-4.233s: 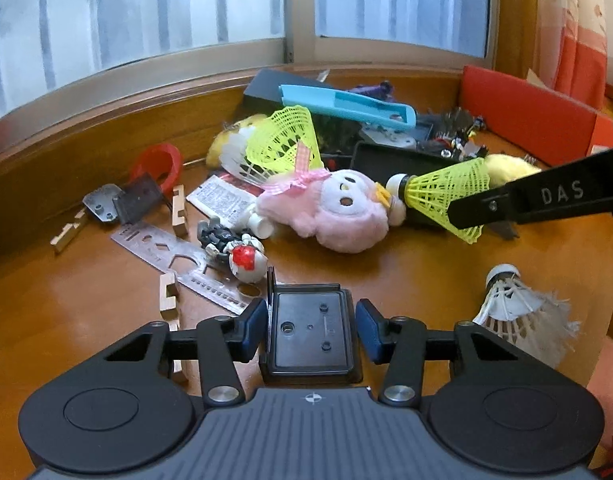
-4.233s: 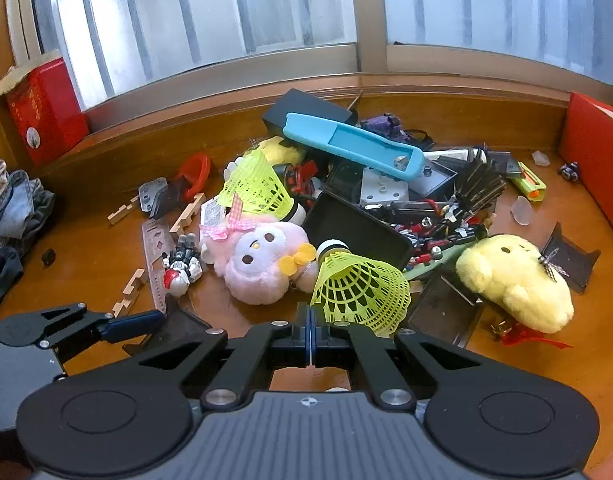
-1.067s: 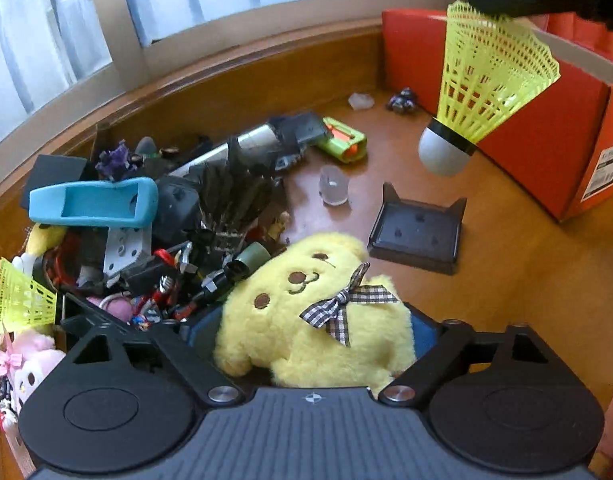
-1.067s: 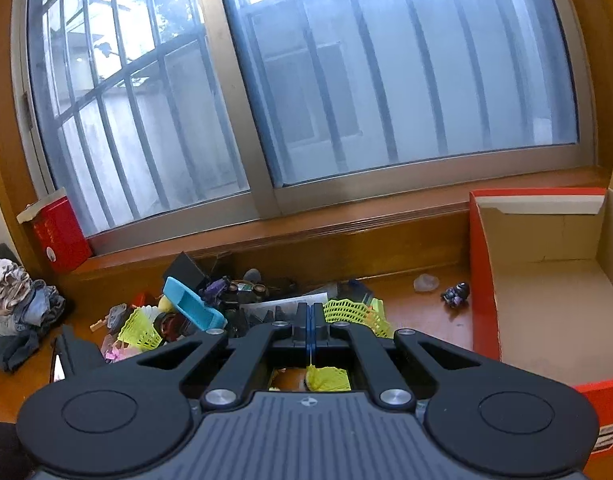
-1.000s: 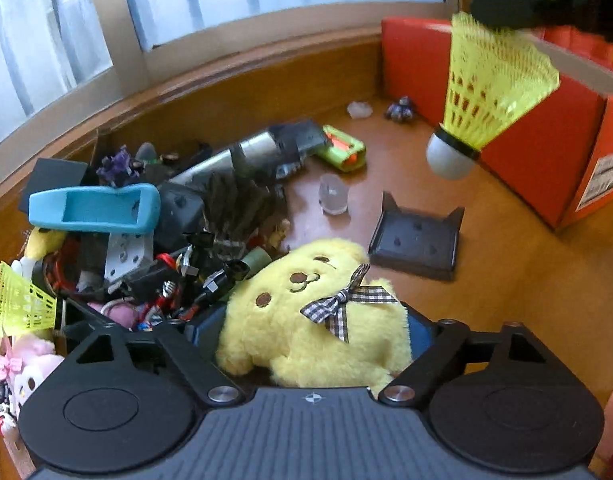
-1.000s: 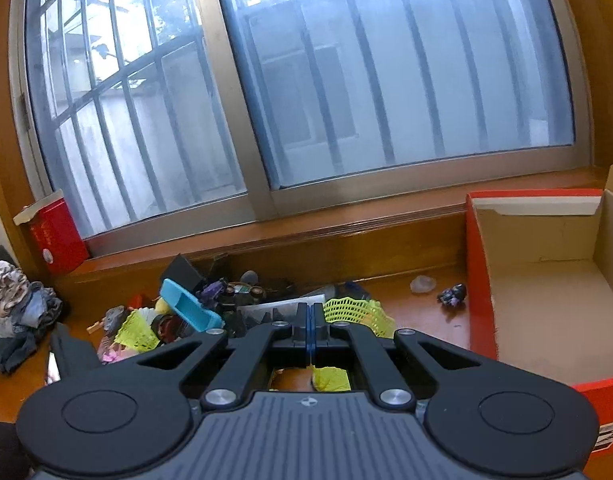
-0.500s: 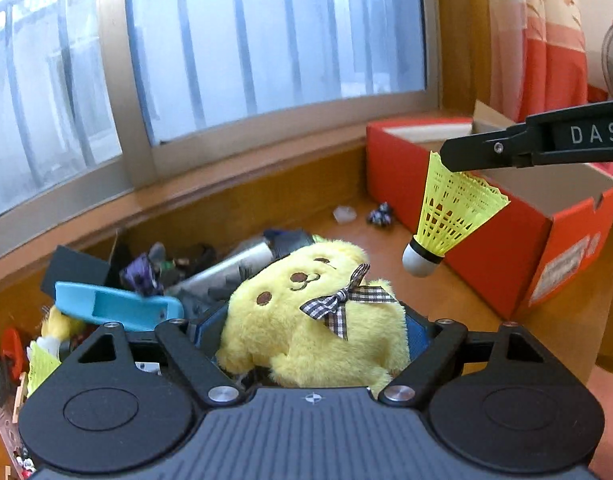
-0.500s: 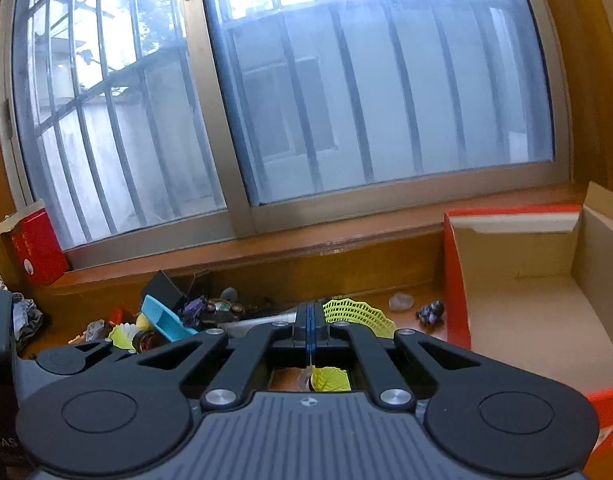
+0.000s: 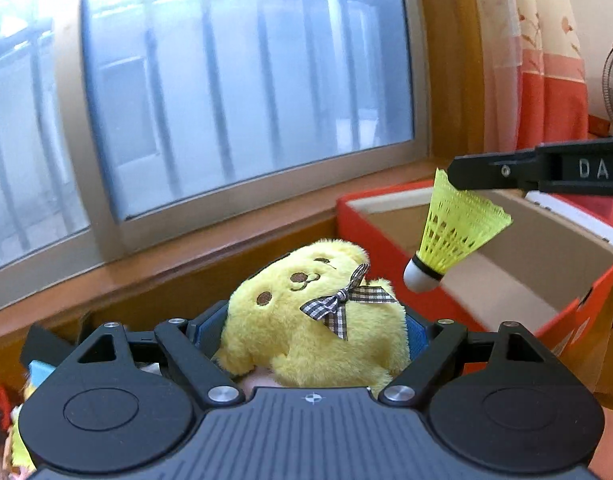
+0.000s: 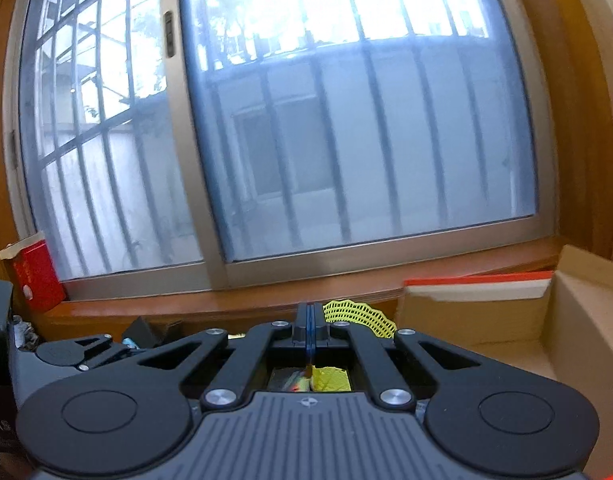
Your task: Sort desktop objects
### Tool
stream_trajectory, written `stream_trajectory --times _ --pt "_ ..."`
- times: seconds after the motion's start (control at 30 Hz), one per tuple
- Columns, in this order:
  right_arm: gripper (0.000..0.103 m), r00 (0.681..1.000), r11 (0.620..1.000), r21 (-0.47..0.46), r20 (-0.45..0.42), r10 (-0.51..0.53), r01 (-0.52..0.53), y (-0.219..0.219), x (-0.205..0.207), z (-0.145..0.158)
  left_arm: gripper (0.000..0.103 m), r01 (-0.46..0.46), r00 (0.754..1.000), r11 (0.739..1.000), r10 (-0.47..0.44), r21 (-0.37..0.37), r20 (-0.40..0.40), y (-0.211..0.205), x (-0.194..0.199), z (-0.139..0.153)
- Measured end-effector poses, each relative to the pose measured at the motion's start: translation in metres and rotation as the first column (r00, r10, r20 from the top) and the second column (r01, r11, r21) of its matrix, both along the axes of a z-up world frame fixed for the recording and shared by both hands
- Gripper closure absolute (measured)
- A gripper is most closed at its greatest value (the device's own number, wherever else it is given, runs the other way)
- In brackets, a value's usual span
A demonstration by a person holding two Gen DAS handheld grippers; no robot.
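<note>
Left gripper (image 9: 314,324) clamped on yellow plush (image 9: 306,328), carried high near red box (image 9: 358,216). Right gripper (image 9: 452,172) pinched fully closed on skirt rim of yellow shuttlecock (image 9: 450,240), cork hanging down over box opening. 2 risks, judged: thin mesh rim slipping out of the pinch, dropping outside the box; soft plush sagging or catching on box wall if lowered early. Also possible bumping of both grippers over 1 box. Rest of clutter mostly hidden.
</note>
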State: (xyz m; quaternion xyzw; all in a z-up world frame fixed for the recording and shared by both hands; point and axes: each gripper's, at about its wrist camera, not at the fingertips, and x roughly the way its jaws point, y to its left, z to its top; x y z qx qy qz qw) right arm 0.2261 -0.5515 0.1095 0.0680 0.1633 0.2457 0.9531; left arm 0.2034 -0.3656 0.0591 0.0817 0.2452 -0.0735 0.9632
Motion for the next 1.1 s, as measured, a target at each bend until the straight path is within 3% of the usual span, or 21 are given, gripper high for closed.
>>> stream_trajectory --times 0.23,0.47,0.63,0.8,1.1 --pt "0.103 0.993 0.993 0.007 0.004 -0.117 0.117 -0.049 0.012 -0.002 0.019 0.097 0.995 0.995 -0.097 0.006 0.027 -0.047 0.023 0.007" --pt "0.103 0.977 0.978 -0.017 -0.043 -0.209 0.209 -0.085 0.019 -0.022 0.019 0.174 0.985 0.985 -0.175 -0.007 -0.003 -0.087 0.044 0.0" --pt "0.102 0.971 0.973 -0.042 -0.065 -0.228 0.226 -0.097 0.02 -0.032 0.018 0.196 0.98 0.981 -0.196 -0.004 -0.027 -0.105 0.048 -0.006" --pt "0.094 0.97 0.974 -0.034 -0.09 -0.227 0.224 -0.102 0.023 -0.038 0.015 0.197 0.98 0.98 -0.196 0.001 -0.042 -0.107 0.044 -0.008" --pt "0.089 0.97 0.976 -0.026 -0.101 -0.22 0.218 -0.106 0.024 -0.04 0.015 0.176 0.984 0.984 -0.176 0.007 -0.035 -0.109 0.039 -0.007"
